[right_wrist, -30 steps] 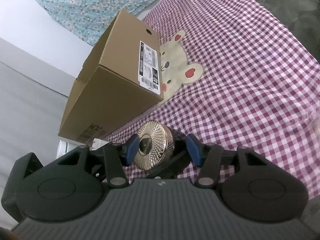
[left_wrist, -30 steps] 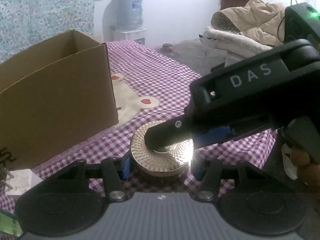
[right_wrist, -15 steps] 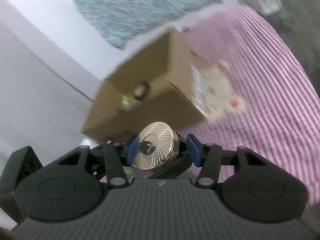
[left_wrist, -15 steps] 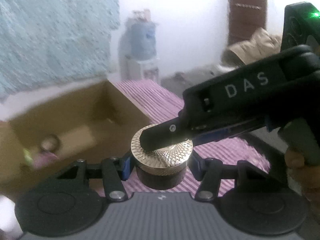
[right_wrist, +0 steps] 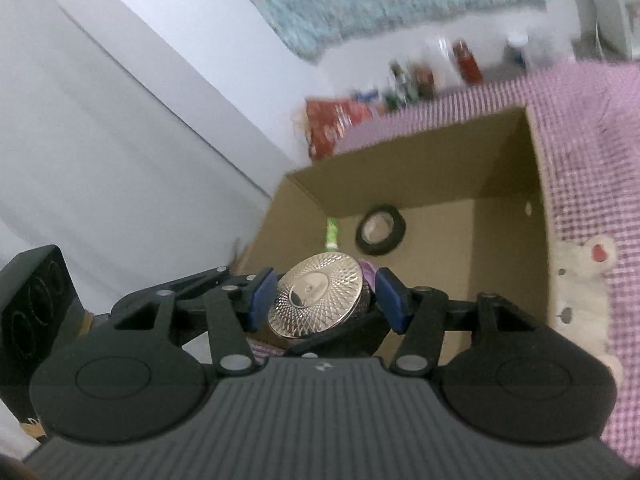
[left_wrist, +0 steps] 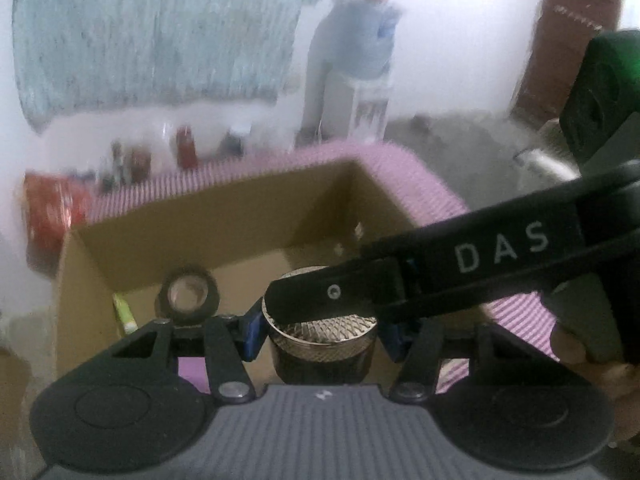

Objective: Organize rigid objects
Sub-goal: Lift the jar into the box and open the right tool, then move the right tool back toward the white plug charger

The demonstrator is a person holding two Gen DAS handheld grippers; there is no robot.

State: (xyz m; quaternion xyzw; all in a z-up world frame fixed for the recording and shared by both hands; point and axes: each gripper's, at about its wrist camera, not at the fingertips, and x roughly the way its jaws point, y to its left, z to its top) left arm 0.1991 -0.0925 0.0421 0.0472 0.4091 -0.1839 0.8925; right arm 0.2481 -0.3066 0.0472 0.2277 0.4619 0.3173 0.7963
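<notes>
A: Look at the left gripper (left_wrist: 320, 330), blue fingers (left_wrist: 251, 330) clamped on the dark body of that round jar (left_wrist: 320, 354), gold textured lid facing up

B: And the right gripper (right_wrist: 323, 300) is on it too?

A: Its fingers (right_wrist: 390, 300) sit either side of the gold lid, and they've just been easing apart with the lid between them; whether they grip it now I cannot tell. From the left camera the right one's black finger lies across the top of the lid

B: Where's the jar?

A: Held up in the air, right over the near edge of the open cardboard box (right_wrist: 420, 156)

B: Anything in the box?

A: A roll of black tape (right_wrist: 380, 235) on the bottom, a green tube (right_wrist: 332, 234) beside it. The box sits on a purple checked cloth (right_wrist: 592, 128), blurry bottles (right_wrist: 464, 58) along the wall behind
</notes>
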